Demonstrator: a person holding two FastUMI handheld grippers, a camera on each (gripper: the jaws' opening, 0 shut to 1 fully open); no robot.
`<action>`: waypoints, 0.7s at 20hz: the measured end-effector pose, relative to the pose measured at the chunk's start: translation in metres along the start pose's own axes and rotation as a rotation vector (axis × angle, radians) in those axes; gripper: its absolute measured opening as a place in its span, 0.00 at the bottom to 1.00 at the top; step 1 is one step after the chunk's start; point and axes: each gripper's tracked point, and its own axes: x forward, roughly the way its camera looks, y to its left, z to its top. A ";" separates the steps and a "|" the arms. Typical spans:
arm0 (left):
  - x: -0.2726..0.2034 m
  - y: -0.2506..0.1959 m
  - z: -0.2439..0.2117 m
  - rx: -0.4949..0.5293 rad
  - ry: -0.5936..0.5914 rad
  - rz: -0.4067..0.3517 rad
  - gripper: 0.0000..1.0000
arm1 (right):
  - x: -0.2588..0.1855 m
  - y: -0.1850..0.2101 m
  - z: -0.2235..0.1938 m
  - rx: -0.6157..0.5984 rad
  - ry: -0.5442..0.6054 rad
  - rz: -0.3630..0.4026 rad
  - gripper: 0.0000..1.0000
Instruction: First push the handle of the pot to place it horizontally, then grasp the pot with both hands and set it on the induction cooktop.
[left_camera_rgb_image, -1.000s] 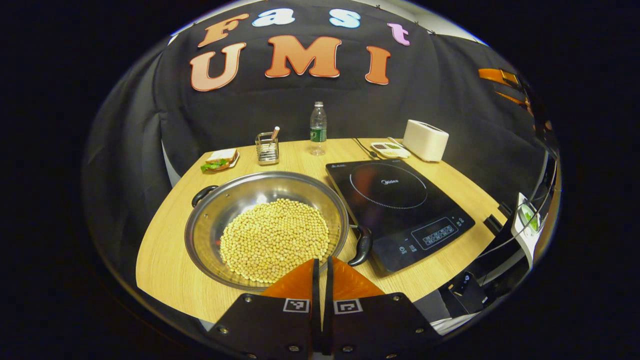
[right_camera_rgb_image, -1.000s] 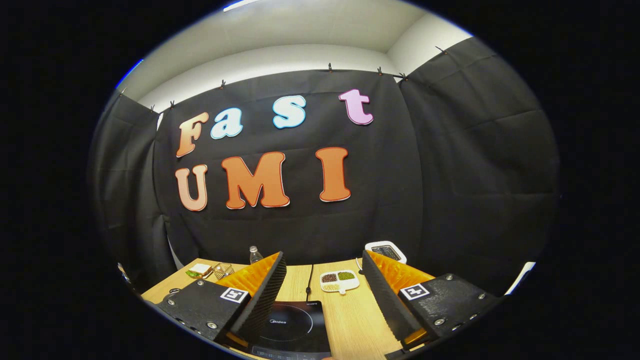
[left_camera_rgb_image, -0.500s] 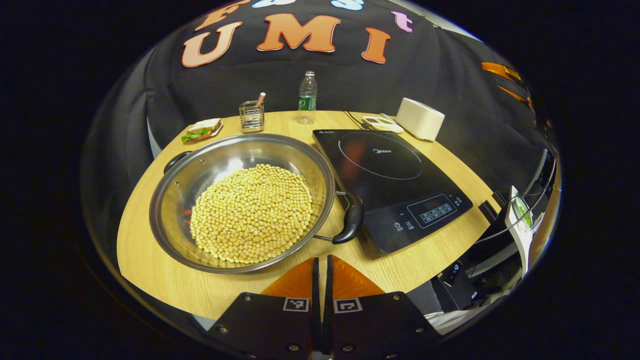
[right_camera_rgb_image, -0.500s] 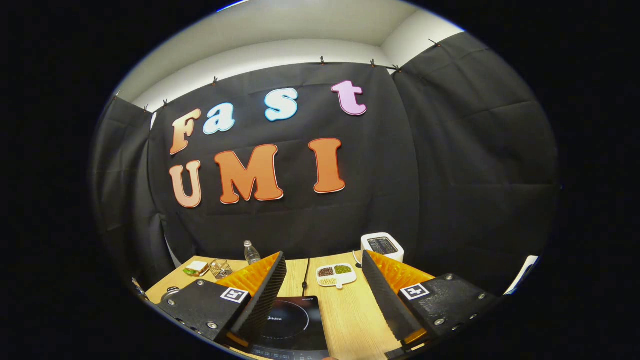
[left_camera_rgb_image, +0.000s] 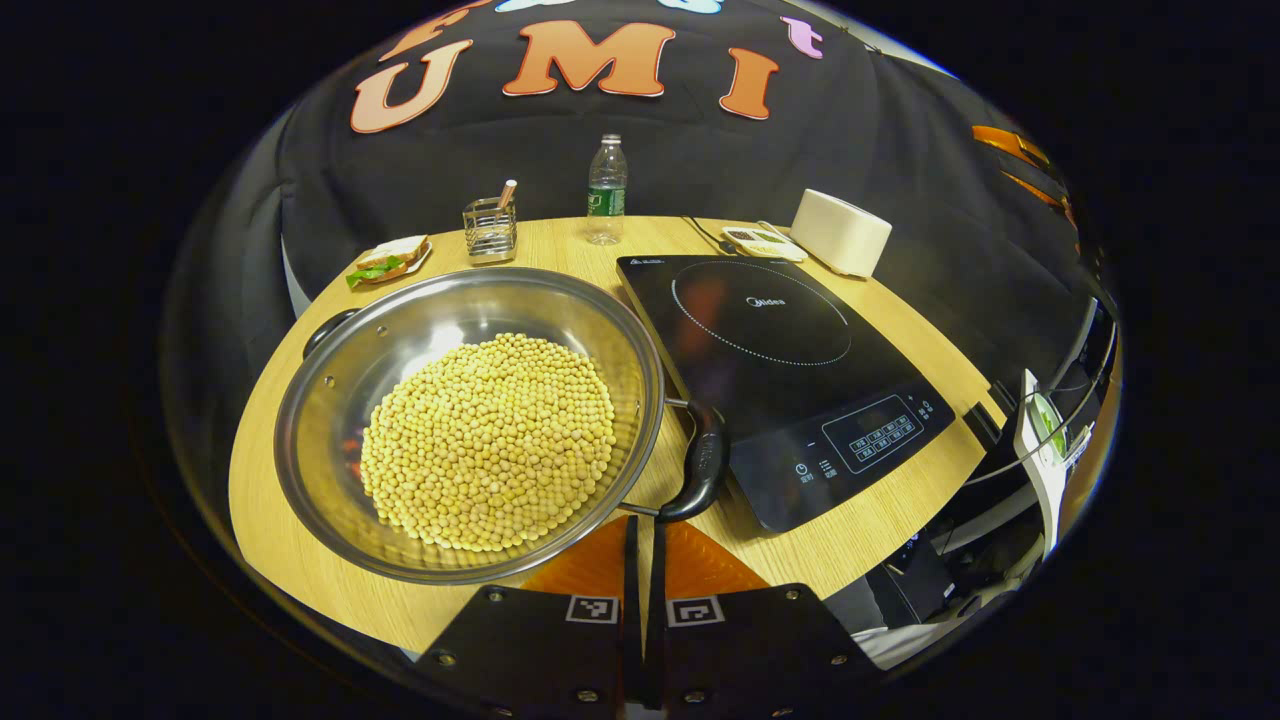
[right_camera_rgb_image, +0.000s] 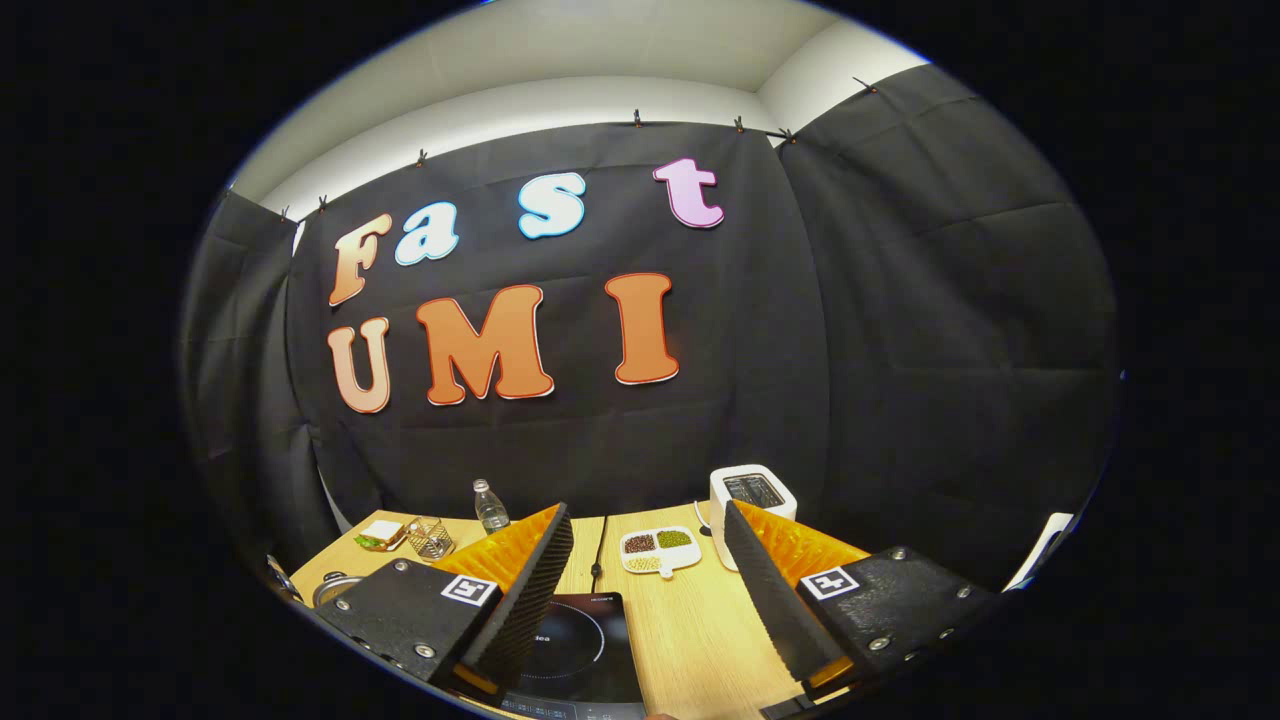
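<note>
On the table (left_camera_rgb_image: 300, 560), the pot (left_camera_rgb_image: 470, 420) of soybeans (left_camera_rgb_image: 490, 440) sat left of the induction cooktop (left_camera_rgb_image: 780, 370), its near handle (left_camera_rgb_image: 700, 460) touching the cooktop's edge, while the left gripper (left_camera_rgb_image: 643, 535) hovered closed and empty at the near edge, and the right gripper (right_camera_rgb_image: 648, 560) was wide open, empty.

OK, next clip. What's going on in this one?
A person holds a gripper in each hand at a wooden table. A steel pot full of beans sits on the table left of the cooktop, not yet on it. The left gripper, jaws shut, is right by the pot's near handle, which points toward the cooktop; contact is unclear. The right gripper hangs with jaws open and empty above the cooktop's near edge.
</note>
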 end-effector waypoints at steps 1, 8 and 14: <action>0.000 -0.001 0.001 -0.001 0.002 -0.004 0.03 | 0.000 -0.001 0.001 0.000 -0.001 -0.002 0.94; 0.009 -0.014 0.008 -0.008 0.010 -0.009 0.02 | 0.001 -0.005 0.000 -0.002 -0.004 -0.006 0.95; 0.019 -0.022 0.021 0.001 0.009 -0.017 0.02 | 0.003 -0.014 0.003 -0.008 -0.007 -0.021 0.94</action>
